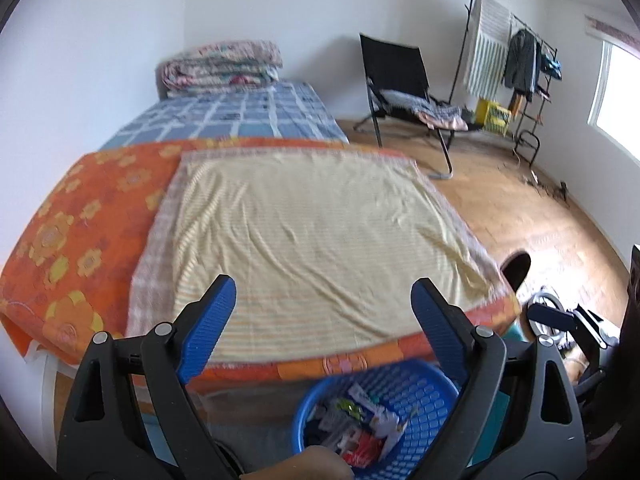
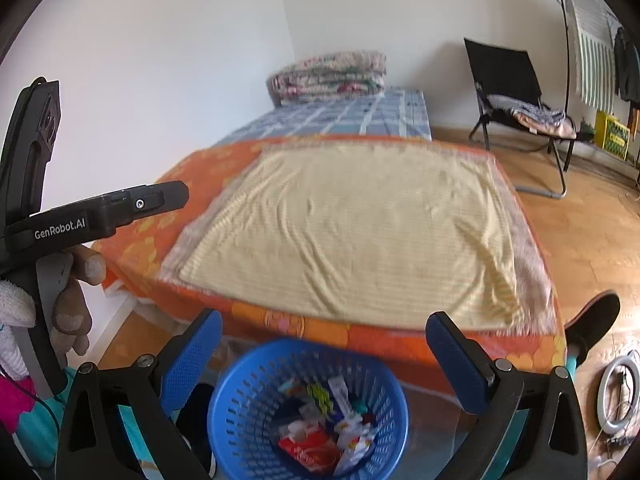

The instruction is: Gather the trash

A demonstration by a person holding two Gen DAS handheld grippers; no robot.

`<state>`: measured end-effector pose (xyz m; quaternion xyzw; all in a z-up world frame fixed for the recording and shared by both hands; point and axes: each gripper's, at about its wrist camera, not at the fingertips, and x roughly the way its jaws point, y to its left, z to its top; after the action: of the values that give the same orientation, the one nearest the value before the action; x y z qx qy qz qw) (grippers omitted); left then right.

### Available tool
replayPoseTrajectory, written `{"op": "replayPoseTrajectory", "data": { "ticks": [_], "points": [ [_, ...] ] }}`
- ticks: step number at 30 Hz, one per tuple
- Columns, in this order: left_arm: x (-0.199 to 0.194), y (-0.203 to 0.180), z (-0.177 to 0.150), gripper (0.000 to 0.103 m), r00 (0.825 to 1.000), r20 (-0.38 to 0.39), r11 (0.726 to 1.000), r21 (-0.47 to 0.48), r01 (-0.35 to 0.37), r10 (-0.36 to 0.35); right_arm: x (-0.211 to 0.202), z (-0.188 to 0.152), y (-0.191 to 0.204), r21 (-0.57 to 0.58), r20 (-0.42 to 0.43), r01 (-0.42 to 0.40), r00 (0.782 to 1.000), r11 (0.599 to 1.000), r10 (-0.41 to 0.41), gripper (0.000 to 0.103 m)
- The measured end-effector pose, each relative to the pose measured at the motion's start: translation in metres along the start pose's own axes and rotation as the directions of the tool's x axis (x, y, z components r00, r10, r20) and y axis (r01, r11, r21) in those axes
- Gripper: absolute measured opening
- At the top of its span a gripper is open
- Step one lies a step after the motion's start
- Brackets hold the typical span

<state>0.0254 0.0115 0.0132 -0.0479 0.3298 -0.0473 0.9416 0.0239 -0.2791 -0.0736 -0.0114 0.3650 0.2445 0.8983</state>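
Note:
A blue plastic basket (image 2: 240, 412) stands on the floor at the foot of the bed and holds several wrappers and bits of trash (image 2: 320, 436). It also shows in the left wrist view (image 1: 420, 396), with the trash (image 1: 356, 428) inside. My left gripper (image 1: 324, 300) is open and empty, held above the bed's near edge. My right gripper (image 2: 324, 340) is open and empty, just above the basket. The left gripper's body (image 2: 100, 216) shows at the left of the right wrist view, held by a gloved hand.
A bed with an orange flowered cover (image 2: 132, 240) and a pale yellow striped cloth (image 2: 360, 232) fills the middle. Folded quilts (image 1: 220, 66), a black folding chair (image 1: 400, 80), a clothes rack (image 1: 516, 60), a ring light (image 2: 618, 392) and a dark shoe (image 2: 592, 320) are around.

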Motion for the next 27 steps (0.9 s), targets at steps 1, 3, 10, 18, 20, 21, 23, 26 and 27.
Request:
{"op": "replayPoseTrajectory", "data": {
  "ticks": [1,3,10,18,20,21,23,26,27],
  "points": [
    [-0.003,0.002,0.004,0.093,1.000,0.014,1.000,-0.005,-0.005,0.005,-0.002,0.004,0.001,0.001,0.016,-0.003,1.000,1.000,0.002,0.103],
    [-0.007,0.005,0.009,0.093,0.999,0.035,1.000,-0.020,-0.009,0.009,-0.004,0.010,0.002,-0.001,0.035,-0.004,0.999,1.000,0.004,0.103],
    [-0.012,0.014,0.016,0.098,0.997,0.067,0.998,-0.063,-0.030,0.034,-0.007,0.026,-0.002,0.035,0.094,-0.004,0.996,0.999,0.001,0.103],
    [-0.014,0.015,0.018,0.101,0.995,0.090,0.996,-0.089,-0.025,0.033,-0.002,0.036,-0.009,0.070,0.117,-0.013,0.993,0.998,0.004,0.103],
    [-0.015,0.014,0.019,0.101,0.995,0.095,0.995,-0.094,-0.024,0.033,-0.001,0.037,-0.008,0.068,0.116,-0.012,0.993,0.998,0.004,0.103],
    [-0.016,0.014,0.018,0.101,0.995,0.096,0.995,-0.095,-0.022,0.032,-0.001,0.038,-0.008,0.066,0.116,-0.009,0.993,0.998,0.002,0.103],
    [-0.015,0.013,0.019,0.101,0.995,0.095,0.995,-0.096,-0.017,0.027,0.000,0.040,-0.009,0.065,0.117,-0.008,0.993,0.998,0.001,0.103],
    [-0.015,0.011,0.019,0.101,0.996,0.092,0.996,-0.093,-0.013,0.021,0.000,0.040,-0.009,0.065,0.117,-0.009,0.993,0.998,0.001,0.103],
    [-0.014,0.011,0.019,0.102,0.996,0.090,0.996,-0.091,-0.011,0.020,0.000,0.040,-0.009,0.065,0.117,-0.008,0.993,0.998,0.001,0.103]
  ]
}}
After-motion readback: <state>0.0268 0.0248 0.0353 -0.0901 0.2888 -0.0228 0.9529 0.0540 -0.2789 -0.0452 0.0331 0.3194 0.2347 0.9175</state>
